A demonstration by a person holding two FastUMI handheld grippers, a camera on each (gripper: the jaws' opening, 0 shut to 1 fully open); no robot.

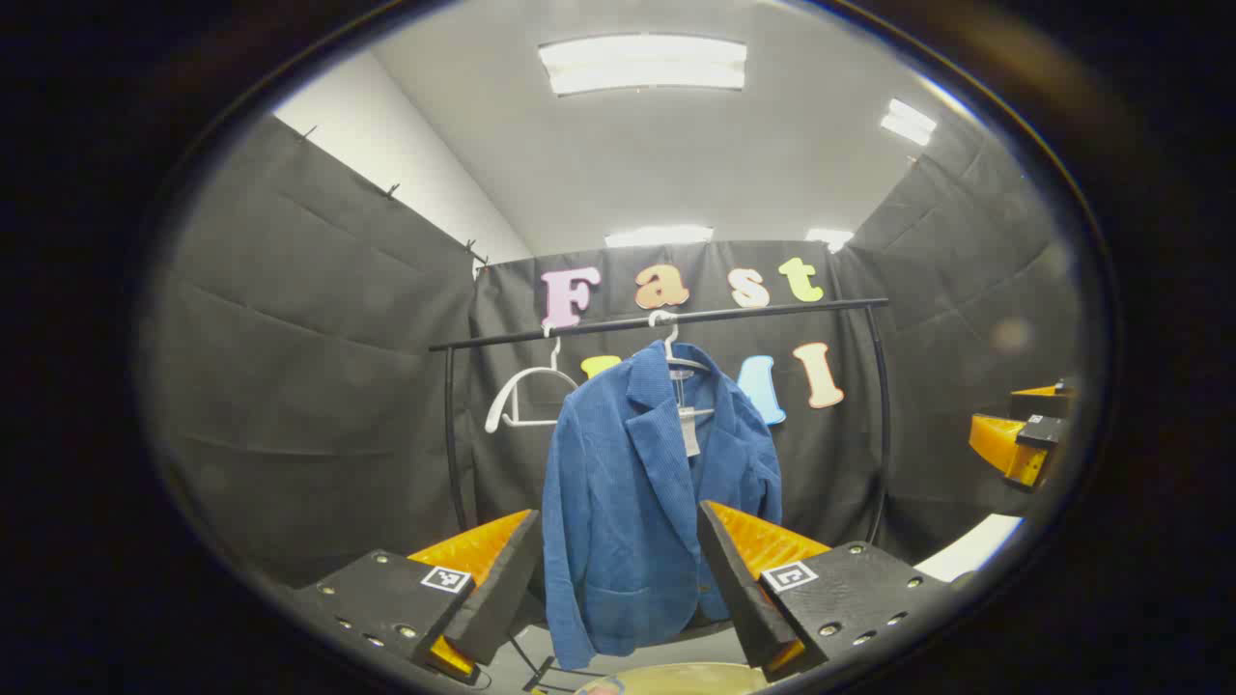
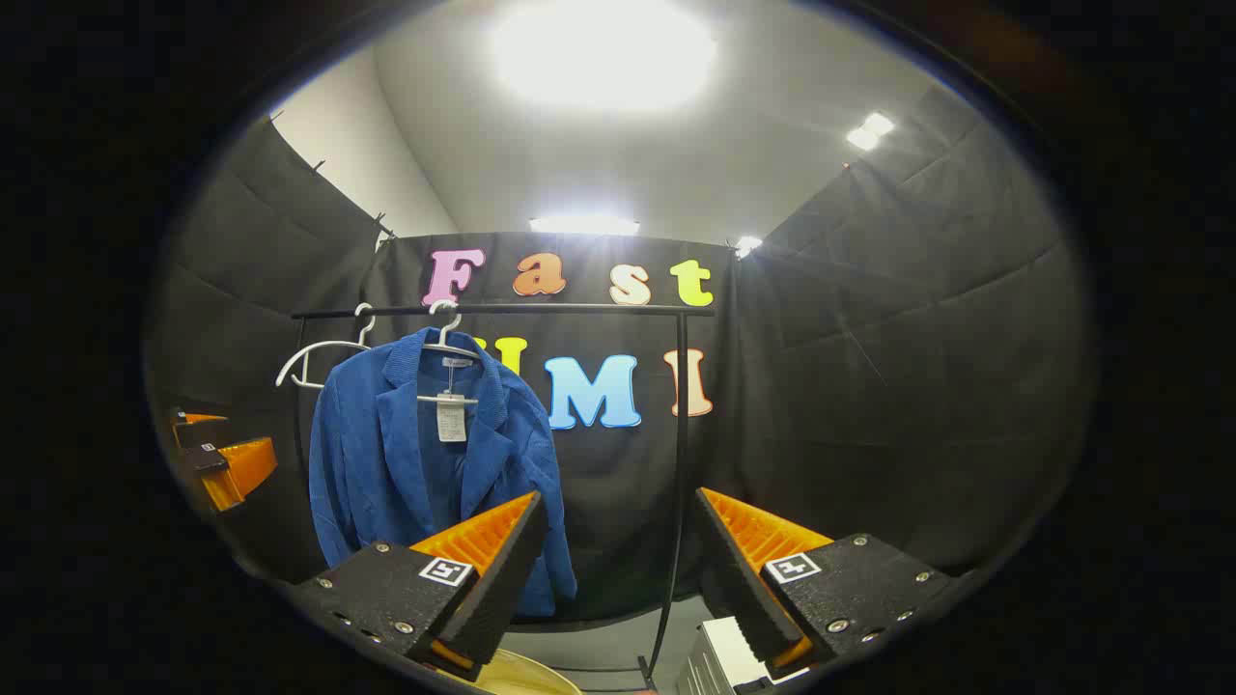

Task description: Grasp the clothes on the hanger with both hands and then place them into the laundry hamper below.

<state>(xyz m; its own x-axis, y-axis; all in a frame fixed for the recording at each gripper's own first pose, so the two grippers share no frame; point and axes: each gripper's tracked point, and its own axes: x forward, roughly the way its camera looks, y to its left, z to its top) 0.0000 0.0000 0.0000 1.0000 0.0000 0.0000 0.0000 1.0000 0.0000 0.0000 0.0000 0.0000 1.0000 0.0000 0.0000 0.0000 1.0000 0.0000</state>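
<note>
- Left gripper view looks straight at a blue jacket [image 1: 637,502] hanging on a white hanger [image 1: 676,362] from a black clothes rail [image 1: 666,319].
- Its own left hand-held gripper [image 1: 618,579] is spread wide, fingers well apart and pressing on nothing; the jacket's lower half shows in the gap between them, farther off and not touched.
- A white tag [image 1: 689,430] hangs inside the jacket's open front, just below the collar.
- A second white hanger [image 1: 526,391], bare, hangs on the same rail beside the jacket.
- At the bottom edge of this view, below the jacket's hem, a pale yellowish rim [image 1: 676,679] shows; it appears to be the laundry hamper, though too little of it is visible to be sure.
- Off at the far edge of the left gripper view sits the right hand-held gripper [image 1: 1019,439]; from there its jaw state cannot be read.
- Right gripper view shows the jacket [image 2: 386,463] off to one side, with the rail's upright post [image 2: 679,463] running down between this gripper's fingers.
- That right hand-held gripper [image 2: 618,579] is likewise wide open, holding nothing and well clear of the jacket.
- A pale curved rim [image 2: 526,673] and a white ribbed object [image 2: 719,661] lie low in this view, near the post's foot.
- The left hand-held gripper [image 2: 217,463] appears small at the edge, beside the jacket's sleeve.
</note>
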